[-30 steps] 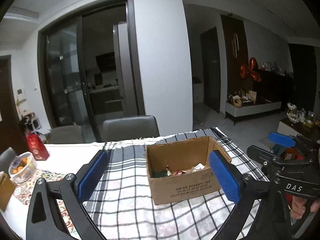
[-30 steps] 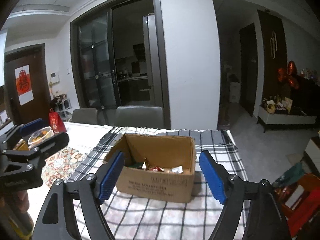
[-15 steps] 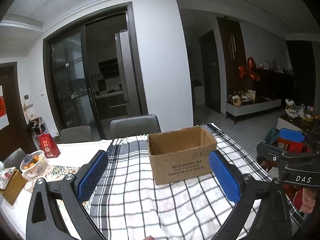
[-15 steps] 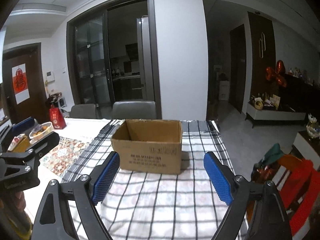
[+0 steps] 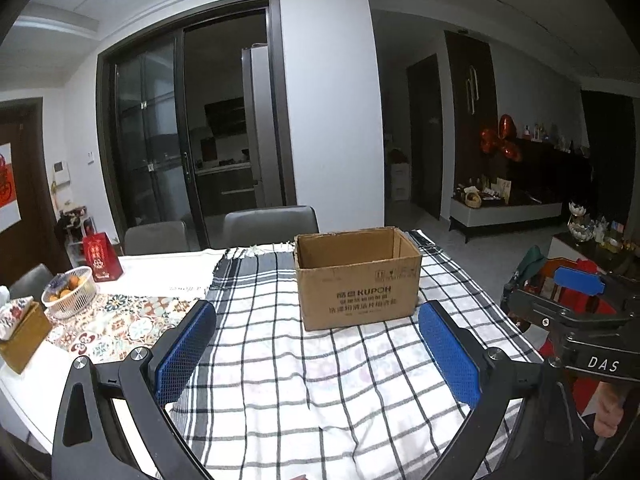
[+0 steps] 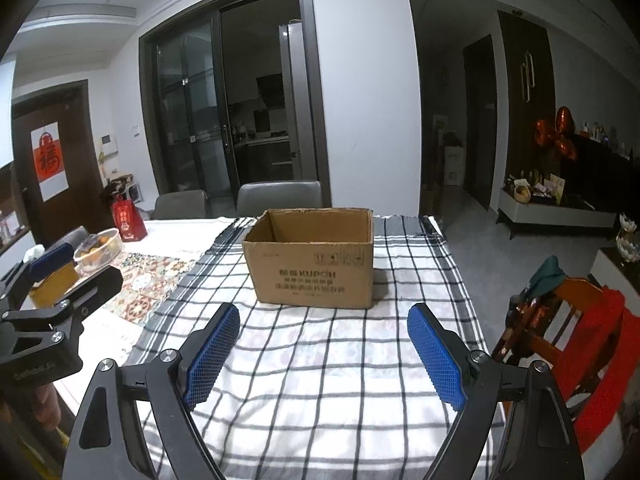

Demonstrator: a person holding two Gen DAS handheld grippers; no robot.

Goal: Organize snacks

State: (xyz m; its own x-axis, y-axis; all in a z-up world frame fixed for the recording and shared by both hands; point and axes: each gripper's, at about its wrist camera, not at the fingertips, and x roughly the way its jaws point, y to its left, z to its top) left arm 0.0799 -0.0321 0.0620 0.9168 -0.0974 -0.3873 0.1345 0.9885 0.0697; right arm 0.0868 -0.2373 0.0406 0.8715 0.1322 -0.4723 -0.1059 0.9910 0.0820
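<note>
Centrally, in the middle of both frames, an open cardboard box (image 5: pixel 358 280) stands on the black-and-white checked cloth (image 5: pixel 320 380) covering the desk (image 5: pixel 168 262); its inside is hidden from these low views. Both jaws of the left hand-held gripper (image 5: pixel 318 354) stand wide apart with nothing between them, low in the frame, well short of the box. So do those of the right hand-held gripper (image 6: pixel 324 354), equally empty. At centre left of the left view sits a white basket of fruit (image 5: pixel 70 296) beside a red gift bag (image 5: pixel 102 258).
</note>
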